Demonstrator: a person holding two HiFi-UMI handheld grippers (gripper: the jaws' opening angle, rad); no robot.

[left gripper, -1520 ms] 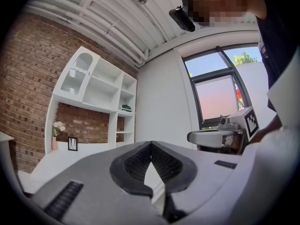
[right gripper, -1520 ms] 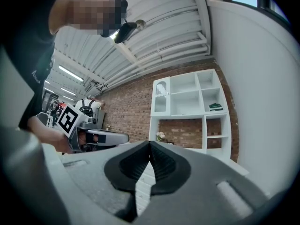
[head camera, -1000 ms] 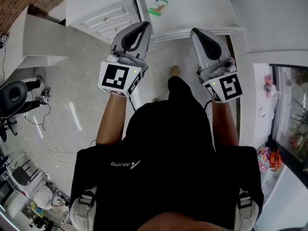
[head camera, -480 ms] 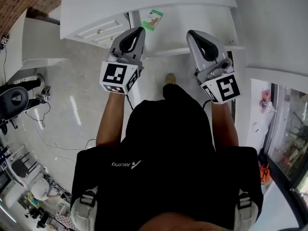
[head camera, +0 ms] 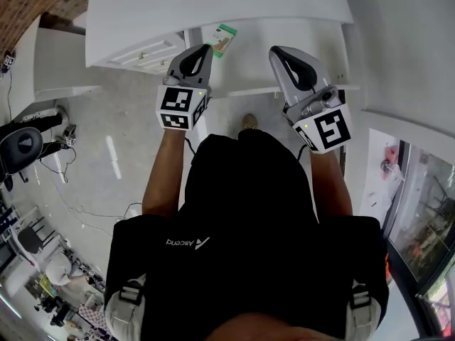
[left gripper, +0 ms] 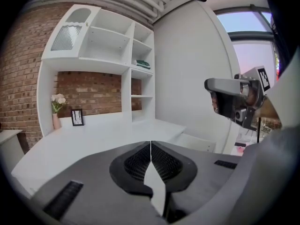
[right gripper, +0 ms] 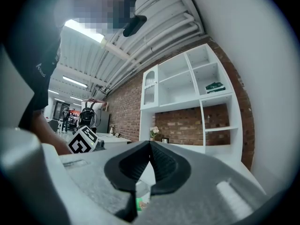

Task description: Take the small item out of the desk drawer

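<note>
A white desk [head camera: 284, 13] fills the top of the head view. On it lies a small green and white packet [head camera: 223, 38]. Panelled drawer fronts [head camera: 146, 48] show under the desk's left part and look closed. My left gripper [head camera: 205, 48] hangs at the desk's front edge, just below and left of the packet, with its jaws shut and empty [left gripper: 150, 145]. My right gripper [head camera: 276, 51] is level with it further right, also shut on nothing [right gripper: 150, 144]. A green speck [right gripper: 139, 201] shows below the right jaws. No small item in a drawer is visible.
White wall shelves [left gripper: 117, 46] on a brick wall stand behind the desk, with a vase of flowers [left gripper: 57, 108] and a small frame [left gripper: 77, 117]. The person's body fills the lower head view. An office chair [head camera: 20, 148] and cables lie on the floor at left.
The person has stepped closer to the desk. Both grippers now reach its front edge, and the left one has come nearer the green packet. Both stay shut.
</note>
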